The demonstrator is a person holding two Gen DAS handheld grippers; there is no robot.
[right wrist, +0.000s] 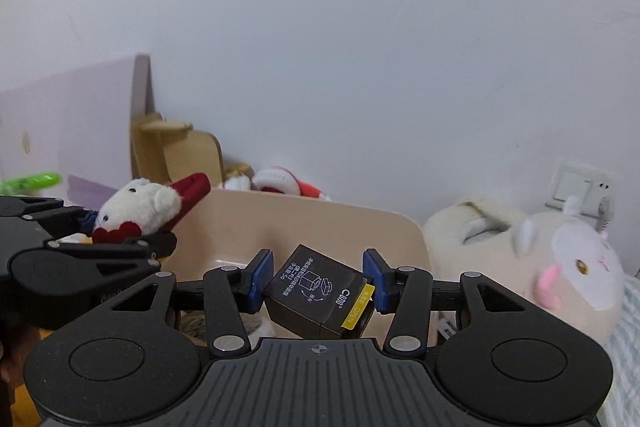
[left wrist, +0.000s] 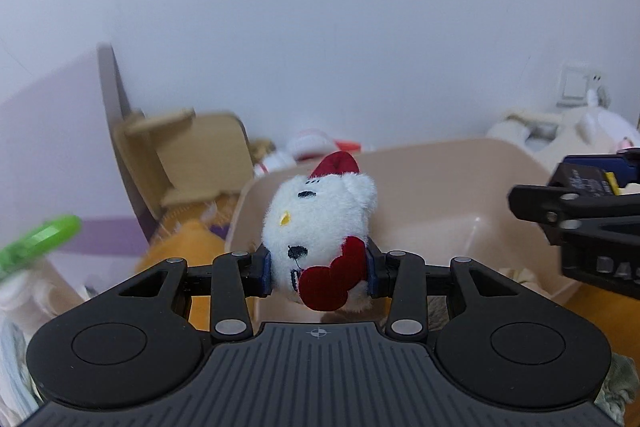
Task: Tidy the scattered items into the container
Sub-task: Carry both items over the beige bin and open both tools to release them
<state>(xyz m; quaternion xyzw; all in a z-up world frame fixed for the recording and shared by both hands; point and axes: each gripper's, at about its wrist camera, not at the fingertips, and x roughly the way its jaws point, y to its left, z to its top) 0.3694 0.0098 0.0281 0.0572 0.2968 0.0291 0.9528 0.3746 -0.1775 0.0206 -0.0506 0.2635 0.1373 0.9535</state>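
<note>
My left gripper (left wrist: 320,269) is shut on a small white plush cat (left wrist: 316,223) with a red bow and red hat, held in front of the near-left rim of the beige plastic bin (left wrist: 440,187). The plush cat also shows in the right wrist view (right wrist: 136,207), at the bin's left rim. My right gripper (right wrist: 318,281) is shut on a small black box (right wrist: 316,295) with a yellow "OPEN" tab, held above the bin (right wrist: 312,227). The black box also shows at the right edge of the left wrist view (left wrist: 588,181).
A large cream plush animal (right wrist: 540,267) lies right of the bin under a wall socket (right wrist: 580,187). A wooden toy chair (right wrist: 176,151), a red-and-white plush (right wrist: 284,181) and a lilac headboard (right wrist: 80,115) stand behind. A green object (left wrist: 36,241) is far left.
</note>
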